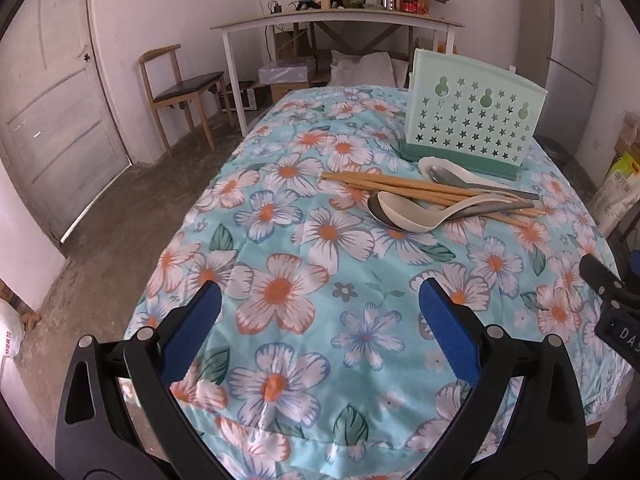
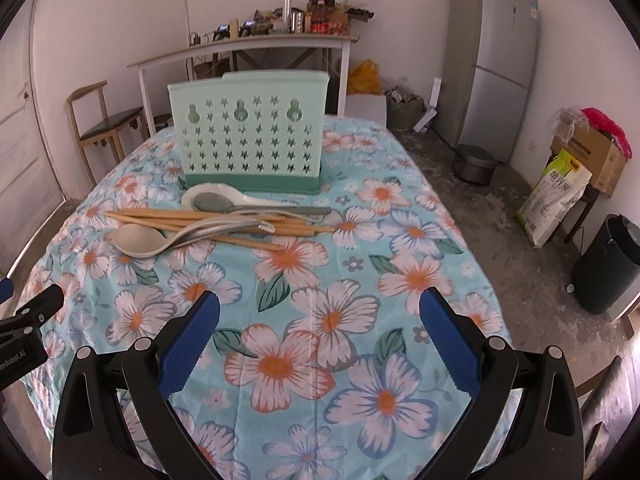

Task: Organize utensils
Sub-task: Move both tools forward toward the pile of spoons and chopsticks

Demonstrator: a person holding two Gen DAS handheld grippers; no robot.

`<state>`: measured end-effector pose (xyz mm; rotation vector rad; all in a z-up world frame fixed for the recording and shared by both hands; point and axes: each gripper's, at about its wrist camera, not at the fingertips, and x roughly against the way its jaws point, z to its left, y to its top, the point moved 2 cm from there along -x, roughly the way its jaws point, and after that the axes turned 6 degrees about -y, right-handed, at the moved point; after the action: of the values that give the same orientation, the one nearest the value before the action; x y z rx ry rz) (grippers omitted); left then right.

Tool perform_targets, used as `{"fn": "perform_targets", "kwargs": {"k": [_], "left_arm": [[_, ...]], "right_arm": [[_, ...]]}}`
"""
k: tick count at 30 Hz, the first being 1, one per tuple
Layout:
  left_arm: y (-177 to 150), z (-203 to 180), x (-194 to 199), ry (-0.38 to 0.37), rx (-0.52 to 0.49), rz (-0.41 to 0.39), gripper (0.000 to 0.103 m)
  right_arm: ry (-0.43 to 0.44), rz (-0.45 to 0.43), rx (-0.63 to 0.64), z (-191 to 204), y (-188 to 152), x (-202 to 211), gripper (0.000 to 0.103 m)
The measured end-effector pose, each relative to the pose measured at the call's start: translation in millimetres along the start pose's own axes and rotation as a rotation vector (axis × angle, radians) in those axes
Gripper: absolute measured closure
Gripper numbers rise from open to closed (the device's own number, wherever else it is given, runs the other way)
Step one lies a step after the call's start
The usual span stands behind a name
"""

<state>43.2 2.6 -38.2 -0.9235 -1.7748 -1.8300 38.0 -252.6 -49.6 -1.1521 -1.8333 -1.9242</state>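
A loose pile of utensils lies on the table just in front of the green utensil holder (image 2: 248,136): wooden chopsticks (image 2: 208,222), a white ceramic spoon (image 2: 140,242), a second white spoon (image 2: 224,196) nearest the holder, and metal spoons (image 2: 224,226) crossing among them. Nothing appears sorted yet, so the opening pick is in hand. Left gripper (image 1: 320,322) and right gripper (image 2: 320,326) hover spread apart, empty, well short of the pile. Next: reach forward and isolate one piece. Surface: floral tablecloth (image 2: 328,320). Beyond: chair (image 1: 180,88), side table (image 1: 336,22), refrigerator (image 2: 492,60).
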Motion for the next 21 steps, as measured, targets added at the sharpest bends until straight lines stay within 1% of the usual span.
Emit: {"fn": "perform_targets", "kwargs": {"k": [9,15,21], "left_arm": [[10,8,-32,-0.019,0.048,0.027,0.008],[16,7,-52,-0.026,0.039,0.051,0.008],[12,3,-74,-0.043,0.013,0.108,0.008]], "right_arm": [[0.051,0.085,0.037,14,4,-37,0.006],[0.093,0.12,0.073,26,4,-55,0.006],[0.123,0.171,0.126,33,-3,-71,0.006]]}}
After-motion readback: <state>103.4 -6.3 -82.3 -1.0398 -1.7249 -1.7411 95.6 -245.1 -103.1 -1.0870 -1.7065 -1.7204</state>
